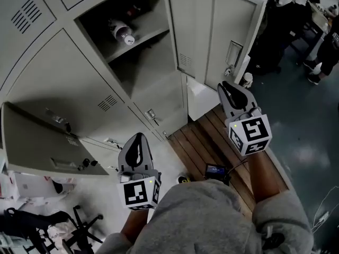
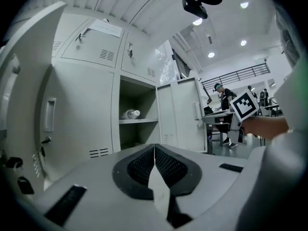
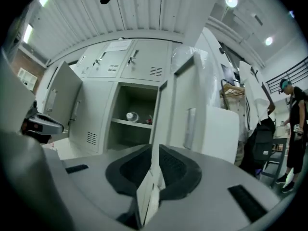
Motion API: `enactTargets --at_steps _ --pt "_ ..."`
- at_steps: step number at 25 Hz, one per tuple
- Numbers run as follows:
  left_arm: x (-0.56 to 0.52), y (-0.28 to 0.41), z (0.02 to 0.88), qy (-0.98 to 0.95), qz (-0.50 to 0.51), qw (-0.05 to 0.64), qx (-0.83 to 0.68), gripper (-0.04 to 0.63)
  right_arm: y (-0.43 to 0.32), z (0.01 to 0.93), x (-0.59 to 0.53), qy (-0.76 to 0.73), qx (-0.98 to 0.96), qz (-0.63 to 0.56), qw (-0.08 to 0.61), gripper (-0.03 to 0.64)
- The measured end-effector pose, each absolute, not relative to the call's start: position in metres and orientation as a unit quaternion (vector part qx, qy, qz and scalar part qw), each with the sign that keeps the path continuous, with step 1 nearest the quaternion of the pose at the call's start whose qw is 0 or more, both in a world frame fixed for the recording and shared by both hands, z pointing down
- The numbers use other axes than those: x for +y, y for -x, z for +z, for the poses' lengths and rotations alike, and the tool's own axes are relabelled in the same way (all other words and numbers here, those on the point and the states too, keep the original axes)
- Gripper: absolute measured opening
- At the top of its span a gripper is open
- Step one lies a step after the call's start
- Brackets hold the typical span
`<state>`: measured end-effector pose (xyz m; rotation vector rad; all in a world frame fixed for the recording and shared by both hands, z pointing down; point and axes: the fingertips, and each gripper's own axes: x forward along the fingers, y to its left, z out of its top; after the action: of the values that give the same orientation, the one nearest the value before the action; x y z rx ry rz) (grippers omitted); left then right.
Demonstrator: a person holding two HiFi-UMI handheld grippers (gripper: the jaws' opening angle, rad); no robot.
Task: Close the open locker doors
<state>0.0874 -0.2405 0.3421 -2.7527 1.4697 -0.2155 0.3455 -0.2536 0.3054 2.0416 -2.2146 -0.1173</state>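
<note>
A grey locker bank fills the head view. One compartment [image 1: 132, 46] stands open with a bottle [image 1: 123, 33] lying on its shelf. Its door [image 1: 225, 30] is swung out to the right. A second door [image 1: 37, 142] hangs open at the lower left. My left gripper [image 1: 139, 137] hovers in front of the lower lockers, jaws shut and empty. My right gripper [image 1: 225, 84] sits just below the right door's lower edge, jaws together with nothing between them. The left gripper [image 2: 154, 148] faces the open compartment [image 2: 137, 114]. The right gripper [image 3: 155, 148] points at the door's edge [image 3: 163, 109].
A wooden floor panel [image 1: 212, 136] lies beneath the right door, with a small device [image 1: 216, 169] and a cable on it. An office chair [image 1: 79, 221] and clutter sit at the lower left. People [image 1: 323, 52] stand at the far right beside desks.
</note>
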Motion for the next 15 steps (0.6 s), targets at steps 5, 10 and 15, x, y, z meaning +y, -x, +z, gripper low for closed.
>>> enactTargets --at_steps 5,10,15 --pt "-0.244 -0.11 0.346 0.891 -0.076 0.008 0.447 0.012 -0.403 0.301 -0.247 -0.706 -0.706 -0.024 0.051 0.058" --pt "-0.248 -0.111 0.346 0.891 -0.077 0.01 0.447 0.012 -0.417 0.297 -0.259 -0.705 -0.708 -0.016 0.036 0.114" --pt "-0.254 -0.1 0.342 0.885 -0.071 0.005 0.461 0.012 -0.424 0.295 -0.27 -0.715 -0.698 -0.011 0.029 0.114"
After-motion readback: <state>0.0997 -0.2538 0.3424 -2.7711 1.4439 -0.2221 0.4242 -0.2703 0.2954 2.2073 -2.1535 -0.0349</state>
